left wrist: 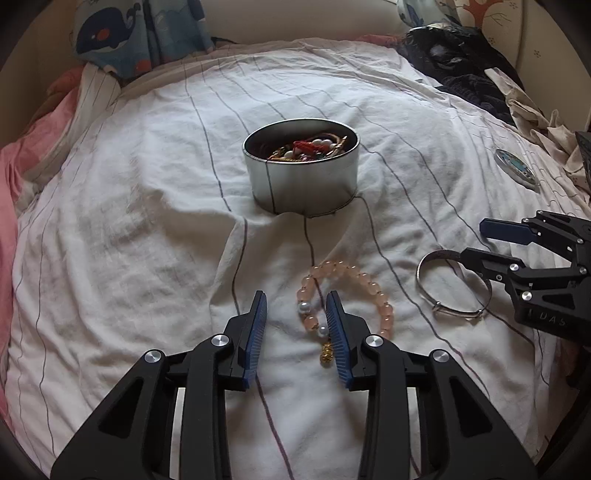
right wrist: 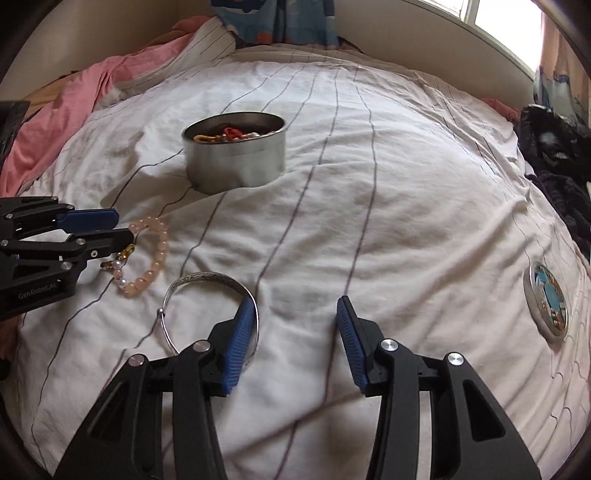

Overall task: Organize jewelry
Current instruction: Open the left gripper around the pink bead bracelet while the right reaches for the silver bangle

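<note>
A round metal tin (left wrist: 301, 177) with several pieces of jewelry inside stands on the striped white bedsheet; it also shows in the right wrist view (right wrist: 236, 155). A pink bead bracelet (left wrist: 373, 282) with pearls and a gold charm lies in front of it. My left gripper (left wrist: 297, 308) is open, low over the bracelet's left side, its right finger inside the loop. A silver bangle (left wrist: 428, 264) lies to the right, also visible in the right wrist view (right wrist: 207, 280). My right gripper (right wrist: 297, 314) is open, its left finger resting over the bangle's right edge.
The tin's lid (right wrist: 546, 301) with a blue picture lies flat on the sheet at the right. Dark clothes (left wrist: 454, 62) are piled at the far right, a pink blanket (right wrist: 74, 110) at the left, a whale-print pillow (left wrist: 118, 33) at the back.
</note>
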Available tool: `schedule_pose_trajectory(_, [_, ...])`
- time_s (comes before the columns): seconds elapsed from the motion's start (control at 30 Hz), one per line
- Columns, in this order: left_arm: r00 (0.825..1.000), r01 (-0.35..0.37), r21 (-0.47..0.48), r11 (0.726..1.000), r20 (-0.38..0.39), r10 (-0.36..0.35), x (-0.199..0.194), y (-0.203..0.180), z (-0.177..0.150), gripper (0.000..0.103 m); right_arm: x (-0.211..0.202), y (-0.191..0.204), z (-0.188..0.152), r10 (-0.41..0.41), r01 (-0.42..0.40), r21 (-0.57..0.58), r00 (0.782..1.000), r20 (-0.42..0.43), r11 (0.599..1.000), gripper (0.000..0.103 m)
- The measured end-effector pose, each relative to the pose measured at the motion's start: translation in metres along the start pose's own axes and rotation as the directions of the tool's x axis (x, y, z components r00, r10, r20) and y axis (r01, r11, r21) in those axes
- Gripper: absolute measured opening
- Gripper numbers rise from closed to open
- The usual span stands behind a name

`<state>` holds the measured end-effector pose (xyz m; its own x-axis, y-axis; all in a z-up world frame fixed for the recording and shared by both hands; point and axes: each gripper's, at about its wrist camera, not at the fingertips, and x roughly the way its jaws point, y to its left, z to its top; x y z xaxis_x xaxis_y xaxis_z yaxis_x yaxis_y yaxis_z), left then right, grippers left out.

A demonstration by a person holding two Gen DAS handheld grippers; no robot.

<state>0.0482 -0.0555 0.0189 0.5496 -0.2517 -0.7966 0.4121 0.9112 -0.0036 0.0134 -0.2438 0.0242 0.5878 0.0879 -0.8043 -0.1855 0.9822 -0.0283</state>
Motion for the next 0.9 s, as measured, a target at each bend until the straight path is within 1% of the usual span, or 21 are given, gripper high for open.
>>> schedule_pose_trajectory(0.07, [1.000,0.003,0.029,1.000,0.008,-0.003,0.001,-0.007,0.002,0.033,-0.008,-0.004,0.001,0.075,-0.077,0.025,0.996,0.044,0.997,0.045])
schedule_pose_trajectory(0.1, [1.000,-0.002,0.037,0.999,-0.001,0.002,0.005,-0.009,0.002,0.034,-0.009,-0.003,0.003,0.114,-0.116,0.036,0.992,0.054,0.993,0.045])
schedule_pose_trajectory(0.13, [1.000,-0.010,0.042,0.999,-0.014,0.011,0.009,-0.010,0.001,0.034,-0.007,-0.001,0.004,0.143,-0.145,0.045,0.988,0.052,0.988,0.045])
schedule_pose_trajectory(0.17, [1.000,-0.017,0.046,0.999,-0.024,0.018,0.012,-0.011,0.001,0.034,-0.003,0.000,0.003,0.154,-0.155,0.048,0.987,0.040,0.987,0.045])
schedule_pose_trajectory(0.27, [0.999,-0.030,0.060,0.998,-0.021,0.031,0.012,-0.014,0.001,0.033,0.011,0.005,-0.003,0.124,-0.124,0.048,0.992,-0.005,0.991,0.044])
schedule_pose_trajectory(0.33, [0.999,-0.040,0.069,0.997,-0.023,0.041,0.013,-0.015,0.000,0.033,0.010,0.008,-0.002,0.124,-0.124,0.035,0.992,-0.003,0.992,0.032])
schedule_pose_trajectory(0.4, [0.998,-0.051,0.074,0.996,-0.022,0.052,0.013,-0.018,-0.001,0.034,0.011,0.012,-0.003,0.119,-0.119,0.015,0.993,-0.006,0.993,0.027])
schedule_pose_trajectory(0.5, [0.998,-0.062,0.071,0.996,-0.021,0.064,0.014,-0.020,-0.002,0.036,0.012,0.019,-0.005,0.105,-0.105,-0.005,0.994,0.000,0.994,0.027])
schedule_pose_trajectory(0.63, [0.997,-0.072,0.069,0.995,-0.018,0.074,0.013,-0.022,-0.003,0.041,0.014,0.018,-0.005,0.106,-0.106,0.011,0.994,0.001,0.994,0.027])
schedule_pose_trajectory(0.77, [0.997,-0.078,0.061,0.995,-0.013,0.079,0.012,-0.021,-0.005,0.050,0.013,0.015,-0.005,0.110,-0.110,0.027,0.994,-0.004,0.994,0.027])
schedule_pose_trajectory(0.9, [0.997,-0.080,0.060,0.995,-0.012,0.081,0.012,-0.022,-0.005,0.052,0.013,0.014,-0.005,0.109,-0.109,0.031,0.994,-0.005,0.994,0.030])
